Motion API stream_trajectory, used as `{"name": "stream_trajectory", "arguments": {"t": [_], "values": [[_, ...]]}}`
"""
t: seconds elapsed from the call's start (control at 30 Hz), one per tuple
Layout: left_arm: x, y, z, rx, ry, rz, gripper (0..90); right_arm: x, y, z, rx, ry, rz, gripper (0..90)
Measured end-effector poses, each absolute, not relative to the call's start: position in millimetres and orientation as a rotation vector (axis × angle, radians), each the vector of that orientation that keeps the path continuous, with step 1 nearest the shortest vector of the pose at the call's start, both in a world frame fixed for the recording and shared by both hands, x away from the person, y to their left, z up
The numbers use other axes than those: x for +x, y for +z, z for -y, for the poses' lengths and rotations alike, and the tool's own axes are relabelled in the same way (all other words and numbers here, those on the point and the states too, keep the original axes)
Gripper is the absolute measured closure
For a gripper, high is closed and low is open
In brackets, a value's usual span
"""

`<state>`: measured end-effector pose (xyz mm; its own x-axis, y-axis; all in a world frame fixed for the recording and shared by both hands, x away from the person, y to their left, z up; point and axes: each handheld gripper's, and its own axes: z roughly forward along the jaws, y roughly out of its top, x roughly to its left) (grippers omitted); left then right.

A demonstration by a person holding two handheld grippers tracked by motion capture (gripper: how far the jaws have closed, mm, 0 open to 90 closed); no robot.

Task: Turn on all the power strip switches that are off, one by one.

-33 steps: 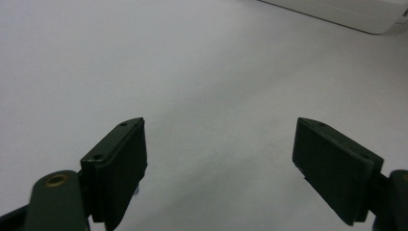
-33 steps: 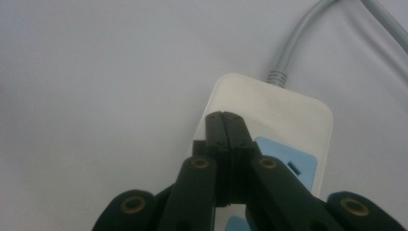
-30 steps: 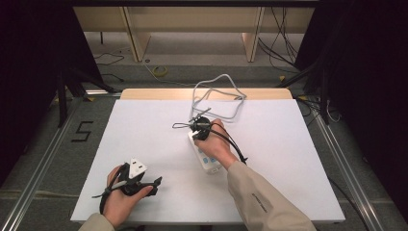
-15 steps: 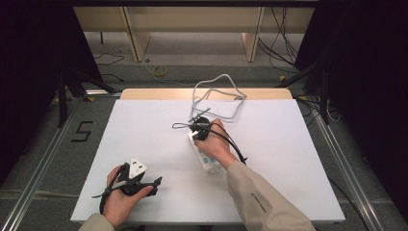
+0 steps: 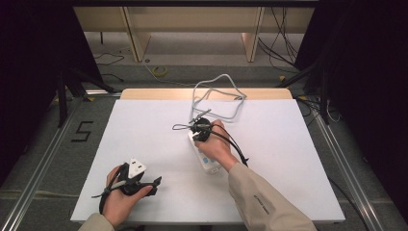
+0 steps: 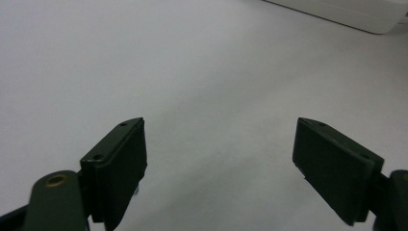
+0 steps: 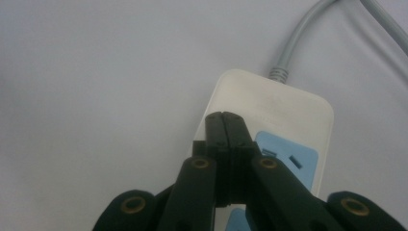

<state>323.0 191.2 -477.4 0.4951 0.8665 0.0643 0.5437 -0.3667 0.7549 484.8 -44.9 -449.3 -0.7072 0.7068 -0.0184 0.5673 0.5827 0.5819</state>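
A white power strip point(image 5: 208, 162) with blue socket faces point(image 7: 288, 156) lies near the middle of the white table point(image 5: 144, 125). Its grey cable point(image 5: 216, 94) loops toward the far edge. My right gripper point(image 5: 196, 134) is held over the strip's cable end. In the right gripper view its jaws point(image 7: 224, 118) are pressed together with nothing between them, tips above the strip's white end point(image 7: 284, 108). My left gripper point(image 5: 155, 185) rests at the front left, jaws wide apart point(image 6: 219, 130) over bare table. The power strip's edge point(image 6: 346, 12) lies far ahead of it.
A wooden board point(image 5: 159, 94) borders the table's far edge. Metal rails point(image 5: 43, 159) run along both sides of the table, and a "5" mark point(image 5: 82, 131) is on the floor at left. Shelf legs and loose cables point(image 5: 284, 43) stand beyond.
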Motion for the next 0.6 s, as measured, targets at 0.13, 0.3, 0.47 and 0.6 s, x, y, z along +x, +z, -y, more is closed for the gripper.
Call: {"name": "stream_trajectory", "arguments": {"t": [0.13,0.3,0.47,0.6], "values": [[323.0,-477.9,-190.4,2.049,0.609,-1.158,19.3,482.2,-445.3,49.8,1.065,0.826,-2.565,90.0],[322.4,-477.2,-190.5,2.061,0.609,-1.153,19.3,476.4,-439.6,53.9,1.053,0.818,-2.579,90.0],[322.5,-477.3,-190.3,2.063,0.606,-1.151,19.3,471.1,-438.7,56.4,1.044,0.807,-2.597,90.0],[322.9,-477.7,-190.5,2.065,0.607,-1.152,19.3,469.5,-437.5,58.2,1.042,0.818,-2.591,90.0]]}}
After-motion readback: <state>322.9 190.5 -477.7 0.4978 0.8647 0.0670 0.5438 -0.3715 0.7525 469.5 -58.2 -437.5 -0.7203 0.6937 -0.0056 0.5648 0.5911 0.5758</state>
